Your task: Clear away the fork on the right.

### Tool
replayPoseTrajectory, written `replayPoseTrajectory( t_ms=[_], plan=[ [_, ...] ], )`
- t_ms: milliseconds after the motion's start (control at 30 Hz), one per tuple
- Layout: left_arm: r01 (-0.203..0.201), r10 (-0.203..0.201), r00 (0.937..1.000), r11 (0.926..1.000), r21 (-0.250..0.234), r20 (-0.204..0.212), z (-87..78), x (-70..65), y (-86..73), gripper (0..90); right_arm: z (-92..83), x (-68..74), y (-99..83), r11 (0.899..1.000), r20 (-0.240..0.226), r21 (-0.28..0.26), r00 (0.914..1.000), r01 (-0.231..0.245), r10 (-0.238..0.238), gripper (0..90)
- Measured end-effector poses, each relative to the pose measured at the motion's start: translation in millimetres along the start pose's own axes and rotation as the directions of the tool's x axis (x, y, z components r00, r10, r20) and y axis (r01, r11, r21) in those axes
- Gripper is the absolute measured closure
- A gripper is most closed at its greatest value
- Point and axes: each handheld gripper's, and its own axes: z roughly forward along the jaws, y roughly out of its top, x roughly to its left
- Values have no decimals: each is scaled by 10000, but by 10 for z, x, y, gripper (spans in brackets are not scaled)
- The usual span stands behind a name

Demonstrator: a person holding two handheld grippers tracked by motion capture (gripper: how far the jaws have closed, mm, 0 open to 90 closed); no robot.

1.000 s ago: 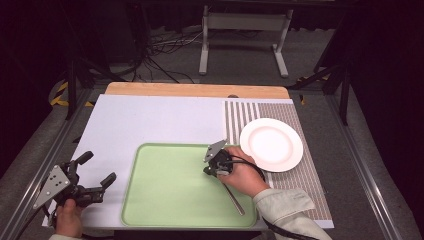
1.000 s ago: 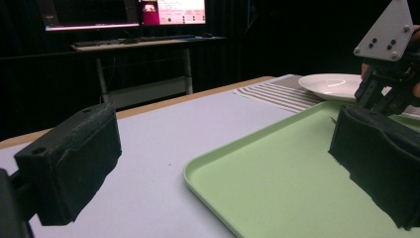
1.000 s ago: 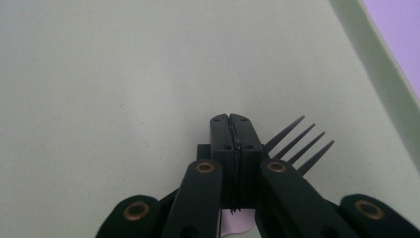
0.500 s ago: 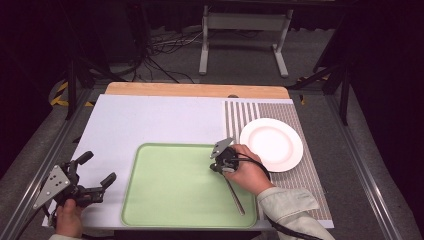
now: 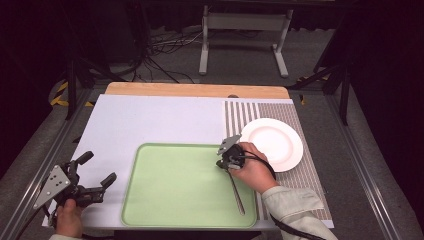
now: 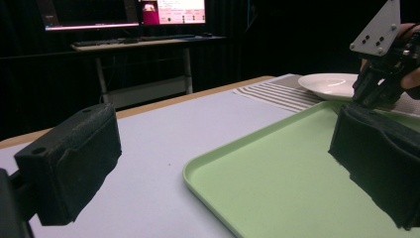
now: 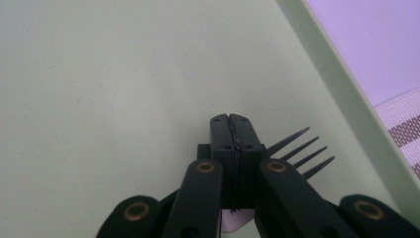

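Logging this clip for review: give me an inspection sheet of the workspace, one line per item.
Surface: white table with a striped placemat at its right.
Job's things: fork clamped in the right tongs, over the green tray; white plate on the placemat.
Clutter: nothing seen.
Grippers: right tongs shut on the fork; left tongs open, holding nothing, left of the tray.
Cables: black cable over the right hand.
Surroundings: dark room, floor cables, metal stand.
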Motion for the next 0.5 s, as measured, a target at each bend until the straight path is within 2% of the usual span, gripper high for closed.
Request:
replayPoseTrajectory(
  t_ms=[500],
  plan=[
    [4,-4,10000,10000,2,0,1,-2,0,4,-70,-110,-114,9988,350,99,9982,-484,480,900]
  ],
)
